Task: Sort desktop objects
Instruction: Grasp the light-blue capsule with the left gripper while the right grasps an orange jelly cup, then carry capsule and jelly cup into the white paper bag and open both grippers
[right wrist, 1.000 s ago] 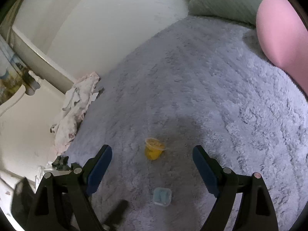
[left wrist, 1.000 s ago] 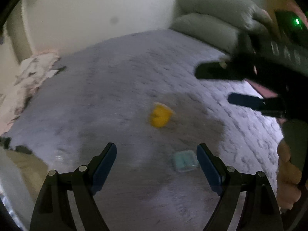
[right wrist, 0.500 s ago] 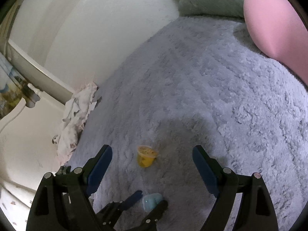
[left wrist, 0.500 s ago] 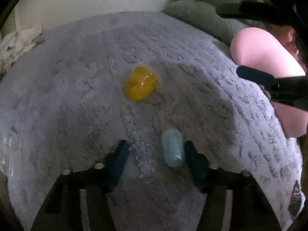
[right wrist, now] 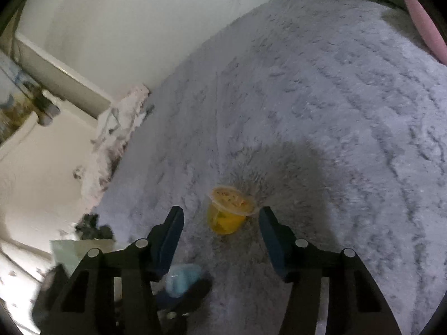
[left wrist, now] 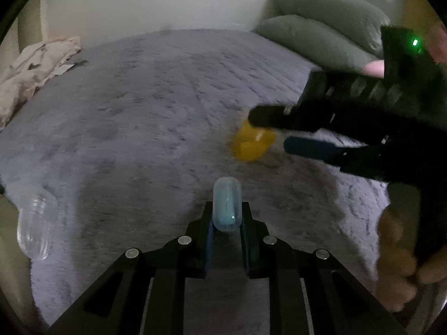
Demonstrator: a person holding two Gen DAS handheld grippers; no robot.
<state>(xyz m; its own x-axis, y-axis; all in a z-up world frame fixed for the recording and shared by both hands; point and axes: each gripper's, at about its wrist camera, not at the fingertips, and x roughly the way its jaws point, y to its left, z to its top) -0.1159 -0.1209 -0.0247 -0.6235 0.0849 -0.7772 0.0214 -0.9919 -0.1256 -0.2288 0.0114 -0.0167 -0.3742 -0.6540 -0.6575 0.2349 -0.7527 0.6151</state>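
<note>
Pale blue case (left wrist: pixel 226 205) — a second ago loose on the grey bed cover (left wrist: pixel 134 117), now clamped in the closing left gripper (left wrist: pixel 226 223). Yellow cup (right wrist: pixel 228 212) — upright on the cover between the right gripper's (right wrist: pixel 220 231) narrowing jaws, not yet touched; pickup looks imminent.
</note>
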